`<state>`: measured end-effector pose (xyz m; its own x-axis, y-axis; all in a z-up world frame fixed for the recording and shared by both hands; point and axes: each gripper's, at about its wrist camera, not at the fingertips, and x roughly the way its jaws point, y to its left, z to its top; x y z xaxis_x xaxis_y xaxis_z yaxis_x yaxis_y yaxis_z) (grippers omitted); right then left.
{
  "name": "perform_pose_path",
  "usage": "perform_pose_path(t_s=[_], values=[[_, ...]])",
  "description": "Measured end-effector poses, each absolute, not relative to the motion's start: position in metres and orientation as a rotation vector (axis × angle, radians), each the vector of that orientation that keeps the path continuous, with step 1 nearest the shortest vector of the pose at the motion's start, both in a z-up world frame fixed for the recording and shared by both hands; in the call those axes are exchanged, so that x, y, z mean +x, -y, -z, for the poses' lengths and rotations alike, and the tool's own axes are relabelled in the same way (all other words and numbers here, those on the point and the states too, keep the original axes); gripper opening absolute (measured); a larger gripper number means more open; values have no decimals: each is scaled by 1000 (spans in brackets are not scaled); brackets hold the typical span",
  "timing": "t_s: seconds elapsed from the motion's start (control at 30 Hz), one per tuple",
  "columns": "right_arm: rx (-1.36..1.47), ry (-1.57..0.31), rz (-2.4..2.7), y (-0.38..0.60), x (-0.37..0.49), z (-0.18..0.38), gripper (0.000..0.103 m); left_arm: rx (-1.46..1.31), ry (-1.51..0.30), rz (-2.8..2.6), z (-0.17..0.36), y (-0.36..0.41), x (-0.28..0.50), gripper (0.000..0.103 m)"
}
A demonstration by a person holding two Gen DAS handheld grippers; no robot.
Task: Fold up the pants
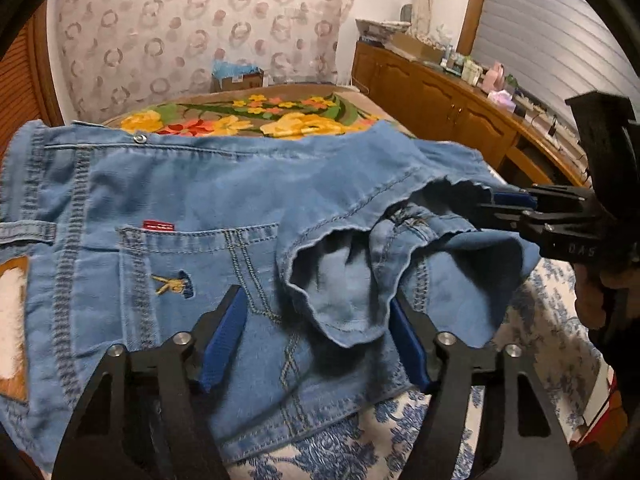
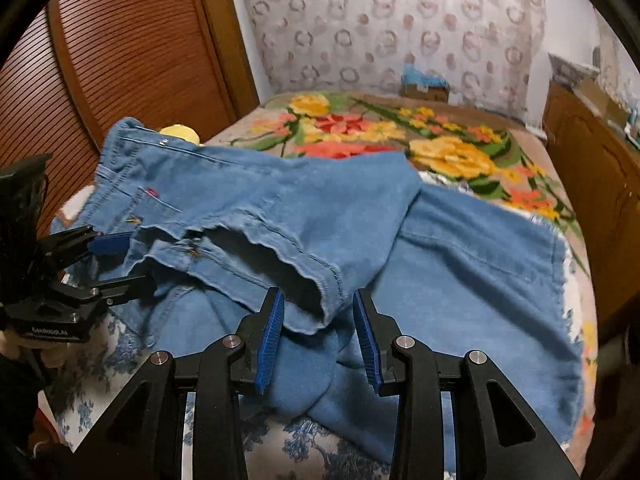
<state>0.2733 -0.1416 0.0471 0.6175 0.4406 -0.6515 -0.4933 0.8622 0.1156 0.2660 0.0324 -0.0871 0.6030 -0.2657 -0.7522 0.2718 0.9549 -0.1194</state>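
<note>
Light-blue denim pants [image 1: 192,184] lie folded on the bed. The waistband and a back pocket with a red tag [image 1: 159,225] are to the left. A leg is doubled back, and its open hem [image 1: 332,280] faces me. My left gripper [image 1: 316,332] is open, its blue pads [image 1: 224,336] standing either side of that hem without pressing it. My right gripper [image 2: 320,336] is also open, with the hem's corner [image 2: 320,300] loose between its jaws. Each gripper shows in the other's view: the right gripper [image 1: 494,208] at the hem's right end, the left gripper [image 2: 134,264] straddling its left end.
Under the pants is a blue-and-white floral sheet [image 1: 340,444], and beyond them a bright flowered blanket [image 2: 400,136]. A wooden dresser [image 1: 440,92] with clutter runs along the right. A louvered wooden door [image 2: 120,60] stands on the left and a cardboard box [image 1: 240,78] by the far wall.
</note>
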Motion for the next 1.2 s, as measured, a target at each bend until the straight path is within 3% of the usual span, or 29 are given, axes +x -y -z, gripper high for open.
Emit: perform_pose_path(t_s=[0.03, 0.07, 0.1, 0.2, 0.47, 0.5, 0.53, 0.63, 0.67, 0.8, 1.2], values=[[-73, -730, -542, 138, 276, -47, 37, 9, -872, 314, 88, -32, 268, 65], [-66, -730, -548, 138, 278, -48, 26, 13, -877, 314, 89, -31, 269, 64], [-56, -726, -554, 138, 281, -49, 7, 19, -880, 313, 90, -30, 269, 63], [-46, -677, -569, 142, 281, -61, 4, 34, -883, 320, 90, -28, 268, 63], [-42, -510, -560, 137, 268, -121, 3, 30, -880, 337, 89, -26, 272, 63], [-51, -504, -563, 134, 267, -126, 3, 27, -874, 341, 89, -26, 272, 58], [-60, -498, -563, 130, 265, -128, 3, 16, -867, 354, 88, -26, 271, 42], [-77, -481, -572, 125, 257, -134, 3, -17, -838, 376, 77, -27, 265, 16], [-84, -472, -577, 123, 255, -137, 3, -15, -823, 373, 71, -27, 262, 14], [-111, -425, -594, 125, 239, -145, 3, -36, -755, 390, 44, -35, 242, 10], [-160, -292, -736, 87, 238, -175, 3, -89, -647, 332, -10, -94, 188, 9]])
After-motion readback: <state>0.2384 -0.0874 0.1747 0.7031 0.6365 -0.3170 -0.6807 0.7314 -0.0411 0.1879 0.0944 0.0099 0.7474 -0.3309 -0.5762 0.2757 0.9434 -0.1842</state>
